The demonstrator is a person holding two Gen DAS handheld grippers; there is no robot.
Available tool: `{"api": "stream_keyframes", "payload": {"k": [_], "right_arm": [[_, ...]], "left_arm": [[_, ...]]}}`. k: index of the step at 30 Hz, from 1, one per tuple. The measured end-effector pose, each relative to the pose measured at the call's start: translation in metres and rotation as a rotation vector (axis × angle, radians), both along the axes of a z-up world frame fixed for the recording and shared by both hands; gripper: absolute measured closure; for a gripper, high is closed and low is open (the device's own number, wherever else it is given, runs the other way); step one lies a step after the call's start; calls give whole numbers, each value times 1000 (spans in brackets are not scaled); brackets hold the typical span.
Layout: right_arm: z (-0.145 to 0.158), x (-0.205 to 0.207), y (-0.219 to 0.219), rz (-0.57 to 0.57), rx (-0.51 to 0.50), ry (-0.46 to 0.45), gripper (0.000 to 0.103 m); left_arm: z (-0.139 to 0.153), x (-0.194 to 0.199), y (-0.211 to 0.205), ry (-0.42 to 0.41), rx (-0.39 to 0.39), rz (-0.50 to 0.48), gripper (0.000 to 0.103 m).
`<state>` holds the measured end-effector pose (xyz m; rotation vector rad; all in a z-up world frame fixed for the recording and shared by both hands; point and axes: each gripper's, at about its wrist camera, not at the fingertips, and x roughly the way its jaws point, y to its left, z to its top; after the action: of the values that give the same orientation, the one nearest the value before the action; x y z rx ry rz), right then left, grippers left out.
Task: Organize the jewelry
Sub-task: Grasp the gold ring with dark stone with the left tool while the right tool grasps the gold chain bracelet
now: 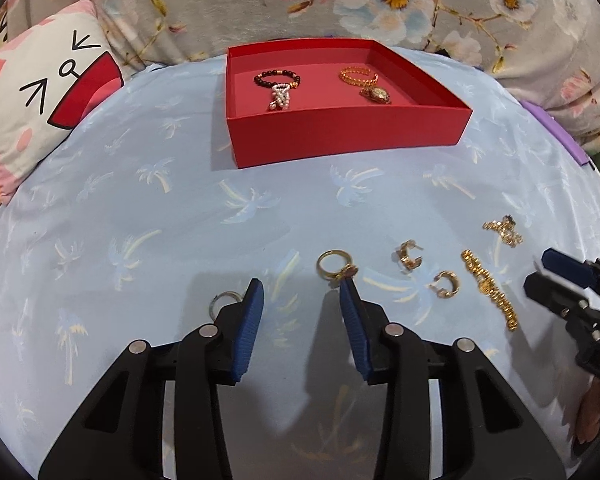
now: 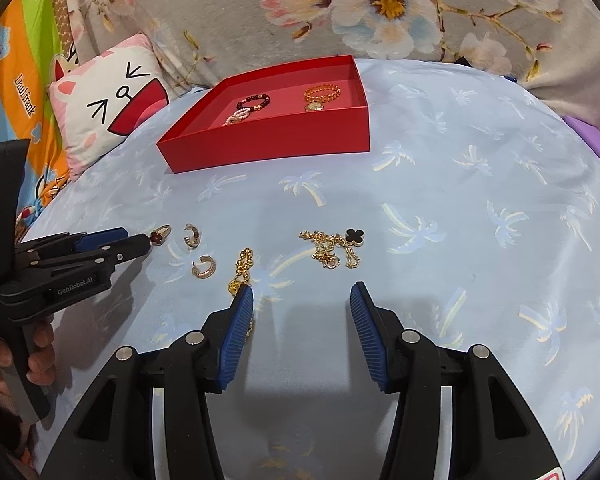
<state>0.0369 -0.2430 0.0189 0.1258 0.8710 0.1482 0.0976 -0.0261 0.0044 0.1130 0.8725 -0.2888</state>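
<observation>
A red box (image 1: 340,136) (image 2: 268,140) holds a dark bead bracelet (image 1: 277,79) with pearls and a gold watch (image 1: 366,82). On the blue palm-print cloth lie a gold ring (image 1: 334,267) (image 2: 160,235), two gold hoop earrings (image 1: 409,257) (image 1: 446,284), a gold chain bracelet (image 1: 488,288) (image 2: 242,268), a gold necklace with a black clover (image 2: 334,246) and a silver ring (image 1: 222,301). My left gripper (image 1: 302,300) is open, its right fingertip by the gold ring. My right gripper (image 2: 302,300) is open and empty, just short of the necklace.
A cat-face pillow (image 1: 48,96) lies at the left of the cloth. A floral blanket (image 1: 380,0) runs behind the box. A purple edge (image 1: 560,132) shows at the right.
</observation>
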Motion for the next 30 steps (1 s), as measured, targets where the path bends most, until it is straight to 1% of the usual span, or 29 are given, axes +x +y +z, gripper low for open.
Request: {"api": "stream_keyframes", "payload": {"k": [3, 7, 10, 12, 14, 15, 21, 27, 29, 30], "right_arm": [[0, 0, 0, -4, 4, -1, 53], [0, 0, 0, -6, 8, -1, 53], [0, 0, 0, -5, 7, -1, 53], [0, 0, 0, -3, 6, 0, 53], [0, 0, 0, -1, 5, 0, 53], [0, 0, 0, 1, 4, 0, 53], [0, -1, 0, 6, 9, -4, 53], [0, -4, 16, 61, 8, 0, 55], [0, -5, 21, 75, 5, 4, 57], [0, -5, 24, 82, 0, 8, 60]], "left_arm": [[1, 0, -13, 2, -13, -27, 63], [-6, 2, -27, 6, 7, -46, 63], [-6, 2, -28, -6, 18, -33, 72], [-6, 3, -25, -6, 13, -25, 83], [-6, 4, -21, -3, 3, -23, 86], [-5, 5, -20, -1, -3, -23, 89], [0, 0, -13, 2, -40, -42, 89], [8, -15, 5, -11, -69, -32, 89], [6, -20, 10, -10, -73, -24, 89], [5, -22, 12, -6, -78, -24, 89]]}}
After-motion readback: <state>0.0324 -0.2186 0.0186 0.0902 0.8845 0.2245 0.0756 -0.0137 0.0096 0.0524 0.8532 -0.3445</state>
